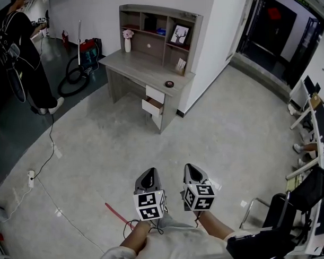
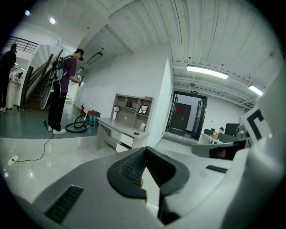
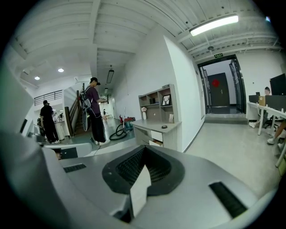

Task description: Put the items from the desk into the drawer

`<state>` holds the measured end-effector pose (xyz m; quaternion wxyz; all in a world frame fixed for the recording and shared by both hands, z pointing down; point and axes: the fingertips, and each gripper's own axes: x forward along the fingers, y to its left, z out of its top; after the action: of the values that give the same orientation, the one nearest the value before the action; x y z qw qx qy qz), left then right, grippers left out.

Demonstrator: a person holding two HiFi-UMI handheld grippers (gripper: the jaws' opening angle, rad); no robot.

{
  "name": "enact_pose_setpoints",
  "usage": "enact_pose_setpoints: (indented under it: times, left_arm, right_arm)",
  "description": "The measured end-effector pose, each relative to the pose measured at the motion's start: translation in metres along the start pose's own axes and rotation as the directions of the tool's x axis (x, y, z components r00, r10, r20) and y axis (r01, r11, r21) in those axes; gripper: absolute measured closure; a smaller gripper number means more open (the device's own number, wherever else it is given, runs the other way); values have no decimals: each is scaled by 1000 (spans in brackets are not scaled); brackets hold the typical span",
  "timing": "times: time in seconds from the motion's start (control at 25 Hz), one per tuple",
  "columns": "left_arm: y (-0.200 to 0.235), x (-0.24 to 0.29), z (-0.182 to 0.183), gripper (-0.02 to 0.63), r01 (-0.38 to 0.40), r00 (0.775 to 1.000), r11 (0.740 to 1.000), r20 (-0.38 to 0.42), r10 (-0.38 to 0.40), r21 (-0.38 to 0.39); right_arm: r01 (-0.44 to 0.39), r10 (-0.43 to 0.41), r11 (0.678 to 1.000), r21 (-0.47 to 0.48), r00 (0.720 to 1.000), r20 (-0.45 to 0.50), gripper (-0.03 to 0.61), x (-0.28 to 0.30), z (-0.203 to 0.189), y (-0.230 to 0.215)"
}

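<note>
At 12 o'clock across the open floor, well apart from me, stands the desk (image 1: 144,68) with its shelf unit. I carry the left gripper (image 1: 149,179) and the right gripper (image 1: 193,174) side by side close to my body. In each gripper's own view the jaws are pressed together with nothing between them, so both are closed and empty.

The nearest task piece is a small dark round item (image 1: 169,84). It lies flat on the tabletop (image 1: 133,66) toward its 4 o'clock end, just above the open drawer (image 1: 152,106). It is too small for me to say what it is. It looks low and light, and being round it has no long axis, so I would pinch it across its rim from above. If it is smooth, I expect it to slide before the jaws bite.

A small card (image 1: 180,65) leans upright at the back of the tabletop, at 1 o'clock of the round item. It should be thin and light, best taken by its side edges.

A white vase with a flower (image 1: 127,43) stands at the 10 o'clock end with its long axis vertical. I judge it fragile and top-heavy, so I would grip its body low and keep it upright.

The tabletop's long axis runs from 10 to 4 o'clock, and the drawer is pulled out toward 5 o'clock. A red vacuum cleaner (image 1: 87,49) sits on the floor beside the desk's 10 o'clock end.
</note>
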<state>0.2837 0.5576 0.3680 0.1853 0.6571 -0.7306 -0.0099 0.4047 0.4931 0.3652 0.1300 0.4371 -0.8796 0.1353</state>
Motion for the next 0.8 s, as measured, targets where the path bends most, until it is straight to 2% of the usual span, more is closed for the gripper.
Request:
enact_pose_setpoints:
  times: [0.28,0.8]
  left_arm:
    - [5,61,25,617,1,1000,1000,0,-1,8]
    - [9,148,40,617,-10,999,1000,-30,10,12]
  right_arm:
    - [-5,5,1000,15,1000,21,580,55,34,-23]
    - [-33,33,999,17,999,-3,580,133,54,-60]
